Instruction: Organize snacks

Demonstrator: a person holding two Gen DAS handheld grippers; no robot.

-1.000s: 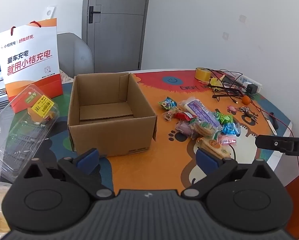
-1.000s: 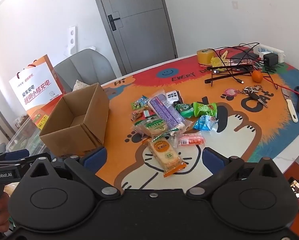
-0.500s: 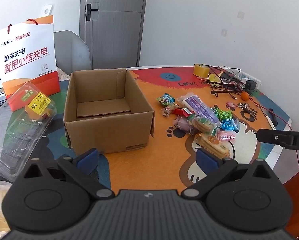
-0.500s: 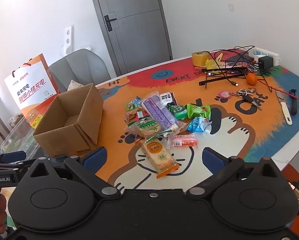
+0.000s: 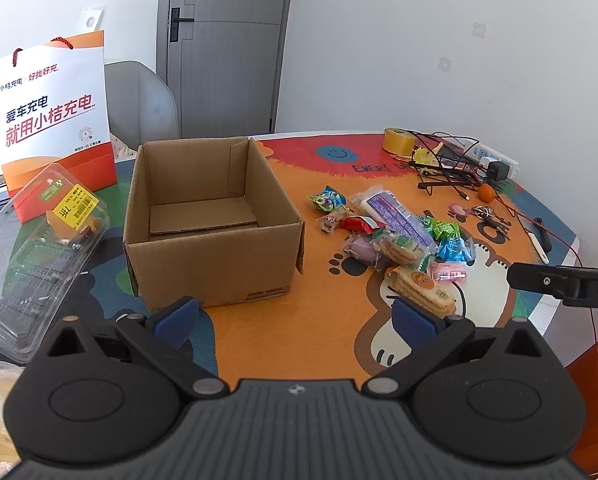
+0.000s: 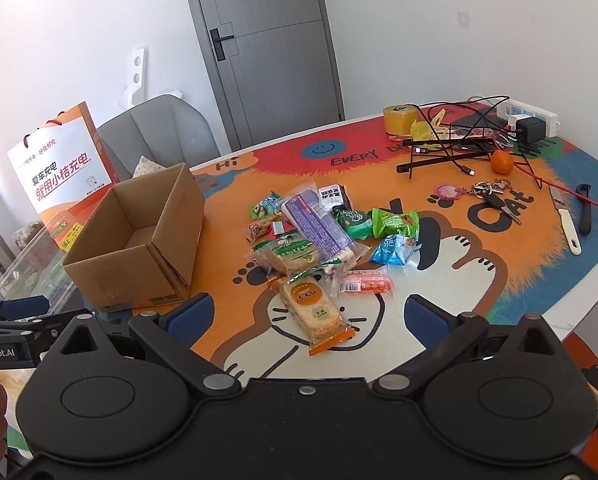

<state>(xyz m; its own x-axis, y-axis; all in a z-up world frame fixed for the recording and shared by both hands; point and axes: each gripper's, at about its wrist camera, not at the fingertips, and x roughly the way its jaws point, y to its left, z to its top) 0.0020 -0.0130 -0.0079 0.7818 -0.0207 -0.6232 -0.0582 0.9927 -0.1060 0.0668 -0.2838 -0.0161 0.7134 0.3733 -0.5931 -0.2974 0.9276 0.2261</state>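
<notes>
An open, empty cardboard box (image 5: 211, 232) (image 6: 139, 240) stands on the cartoon-print table mat (image 5: 283, 344). To its right lies a heap of snack packets (image 5: 395, 236) (image 6: 319, 236): a long purple pack (image 6: 319, 228), green bags (image 6: 395, 222), a blue bag (image 6: 395, 250), a pink pack (image 6: 367, 284) and an orange cracker pack (image 6: 313, 308). My left gripper (image 5: 295, 320) hovers open in front of the box, holding nothing. My right gripper (image 6: 307, 316) stands open above the orange cracker pack, empty.
An orange-and-white paper bag (image 5: 55, 116) and a clear plastic clamshell (image 5: 31, 256) sit left of the box. Tape roll (image 6: 399, 119), cables (image 6: 455, 148), power strip (image 6: 527, 114), a tangerine (image 6: 502, 161), keys (image 6: 491, 196) and a knife (image 6: 567, 224) crowd the far right. A grey chair (image 6: 159, 136) stands behind.
Both views have pulled back and risen slightly, so box and snacks look a little smaller and lower. Nothing on the table has moved; both grippers stay open.
</notes>
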